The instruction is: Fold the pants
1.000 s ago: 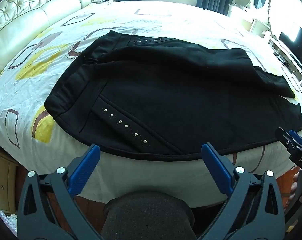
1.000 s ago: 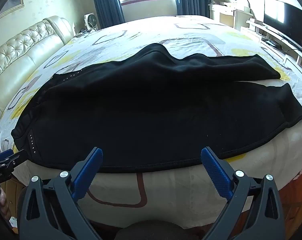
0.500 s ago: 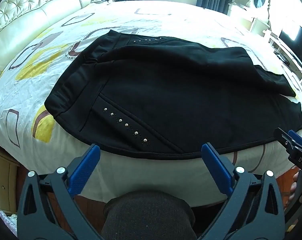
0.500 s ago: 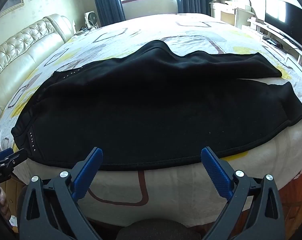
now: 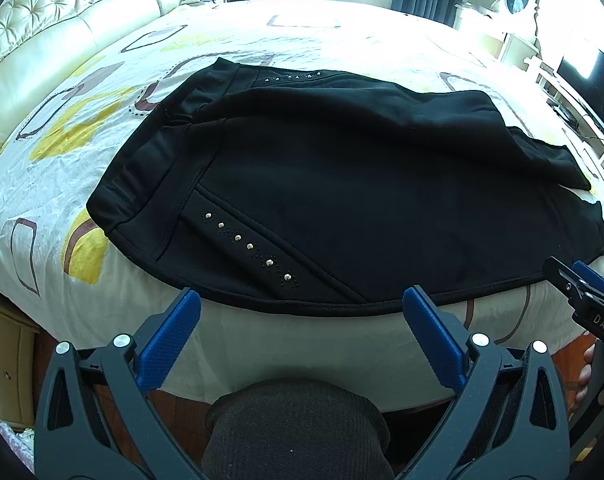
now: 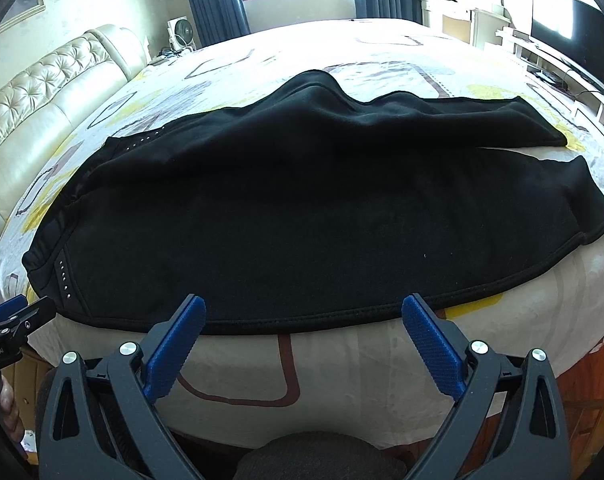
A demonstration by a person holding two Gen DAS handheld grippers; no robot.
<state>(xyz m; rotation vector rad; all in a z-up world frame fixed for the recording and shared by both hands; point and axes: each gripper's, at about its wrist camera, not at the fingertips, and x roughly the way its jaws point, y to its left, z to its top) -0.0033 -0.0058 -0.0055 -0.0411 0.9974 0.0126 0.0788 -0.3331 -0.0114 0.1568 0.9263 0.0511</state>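
Black pants lie spread across the near edge of the bed, waistband to the left, legs to the right, with a row of studs along the pocket. They also fill the right wrist view. My left gripper is open and empty, just short of the near hem by the studded pocket. My right gripper is open and empty, just short of the near hem of the front leg. The far leg lies rumpled over the near one.
The bed has a white sheet with yellow and brown patterns and a tufted cream headboard at the left. A dresser with a TV stands at the right. A fan sits by the curtains.
Both grippers have crept slightly toward the pants' near hem. The pants have not moved.
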